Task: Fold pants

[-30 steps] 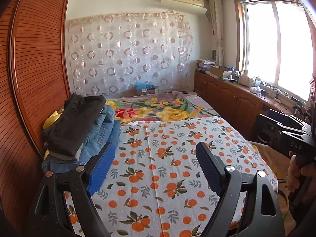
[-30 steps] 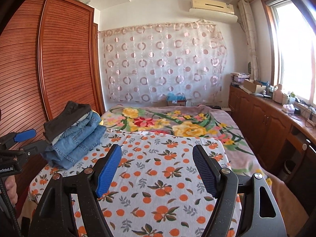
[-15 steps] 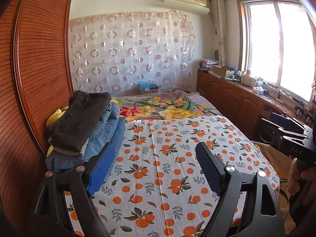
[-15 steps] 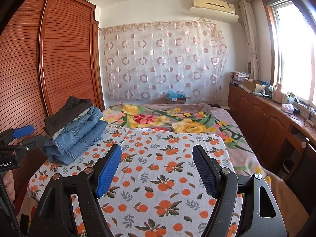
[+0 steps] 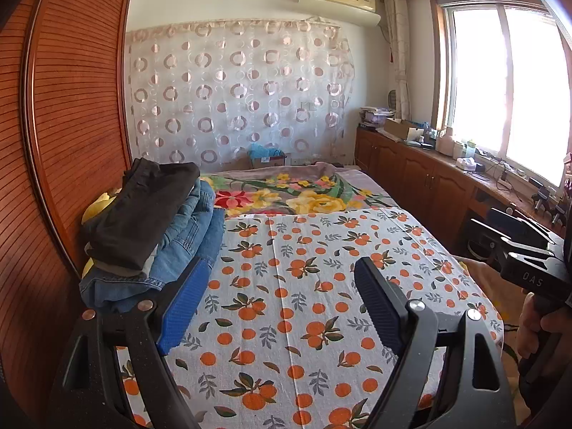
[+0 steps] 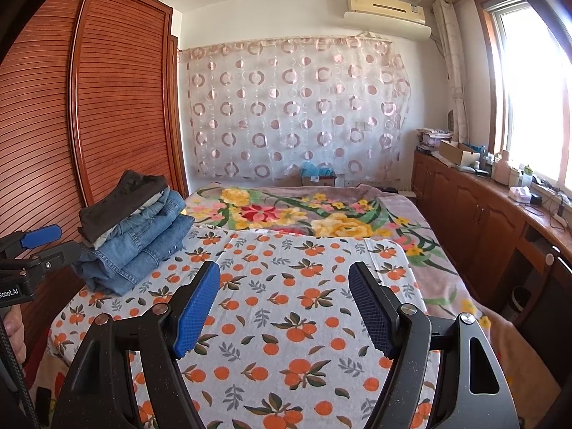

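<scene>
Matt cotton bedsheet point(image 6: 286, 321) printed with oranges; folded denim jeans point(image 6: 143, 246) beneath dark matt trousers point(image 5: 143, 211); glossy slatted wood wardrobe point(image 6: 118, 107) (reddish varnish); sheer curtain point(image 6: 293, 107); ribbed blue tool pads point(image 6: 195, 311).

Bed point(image 6: 439, 250) carries orange-print sheet point(image 6: 286, 307), folded pants stack point(image 6: 136, 239)

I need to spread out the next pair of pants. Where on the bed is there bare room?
The orange-print sheet lies bare from the folded stack across to its window-side edge, back to the floral blanket. Crowded only at the stack by the wardrobe. Both grippers are open, empty.
</scene>
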